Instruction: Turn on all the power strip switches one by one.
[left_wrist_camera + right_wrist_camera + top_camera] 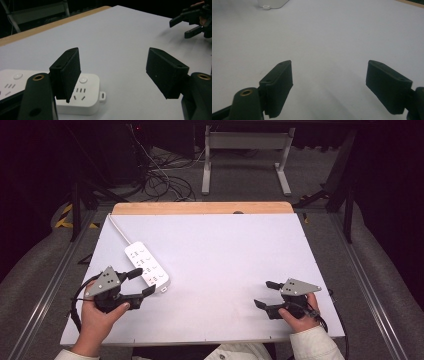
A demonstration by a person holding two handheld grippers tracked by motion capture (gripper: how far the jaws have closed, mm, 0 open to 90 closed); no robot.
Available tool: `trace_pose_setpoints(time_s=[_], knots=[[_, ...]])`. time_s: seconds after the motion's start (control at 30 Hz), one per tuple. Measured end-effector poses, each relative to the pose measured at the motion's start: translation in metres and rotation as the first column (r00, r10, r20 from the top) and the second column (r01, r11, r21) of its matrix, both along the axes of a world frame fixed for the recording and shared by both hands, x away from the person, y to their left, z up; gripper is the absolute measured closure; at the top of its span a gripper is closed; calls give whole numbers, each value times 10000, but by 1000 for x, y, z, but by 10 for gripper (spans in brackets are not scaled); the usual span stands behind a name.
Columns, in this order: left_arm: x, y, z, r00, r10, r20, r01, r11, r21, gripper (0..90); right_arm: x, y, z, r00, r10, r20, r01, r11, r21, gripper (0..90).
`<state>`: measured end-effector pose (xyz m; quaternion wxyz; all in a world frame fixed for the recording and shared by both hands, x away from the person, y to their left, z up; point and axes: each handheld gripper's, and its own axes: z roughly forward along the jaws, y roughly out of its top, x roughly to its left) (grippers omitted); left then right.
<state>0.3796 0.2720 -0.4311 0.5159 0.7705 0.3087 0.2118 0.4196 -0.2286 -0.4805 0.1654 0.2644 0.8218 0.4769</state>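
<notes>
White table top (pixel 225 270), with a bare wooden strip (pixel 200 208) along its far edge. Toward the left edge, lying slantwise, a white power strip (pixel 146 265), its cord (pixel 118 230) running off to the far left corner; sockets and round buttons facing up, a small mounting tab at the near end. Seen again in the left gripper view (pixel 82 97), flat on the surface behind the left-hand jaw, and as a corner with its tab at the top of the right gripper view (pixel 272 3).

Near the left edge, close to the near left corner, left gripper (pixel 141 282), carried in the left hand (pixel 100 320), grey plate on top. Jaws spread wide, released, nothing between them; tips just beside the near end of the power strip, no pad pressing on it. Between the jaws, in its own view, bare table.

Near the right edge, toward the near right corner, right gripper (pixel 264 294) in the right hand (pixel 300 315), pale sleeve behind. Jaws likewise wide apart and clasping nothing, above bare surface, well apart from the power strip. Visible too at the top right of the left gripper view (pixel 186 23).
</notes>
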Motion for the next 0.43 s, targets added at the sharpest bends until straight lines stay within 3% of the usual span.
trace_pose_setpoints(time_s=[0.07,0.17,0.27,0.33,0.43], knots=[[-4,0,-9,9998,168,85,-171,9990,411,262,0,0,0,10000,0,24,0,10000,32,216],[-11,0,-25,9979,349,553,-410,9927,1138,216,-1,-1,1,10000,-20,46,19,10000,75,213],[-11,2,-35,9999,94,-111,-87,9980,623,198,-1,-1,1,10000,-18,66,18,10000,76,210],[-10,3,-42,9987,192,-462,-167,9985,531,188,-1,-2,1,10000,-21,75,20,10000,83,206],[-6,4,-47,9960,150,-883,-145,9999,63,186,0,-2,1,10000,2,83,-3,9999,107,198]])
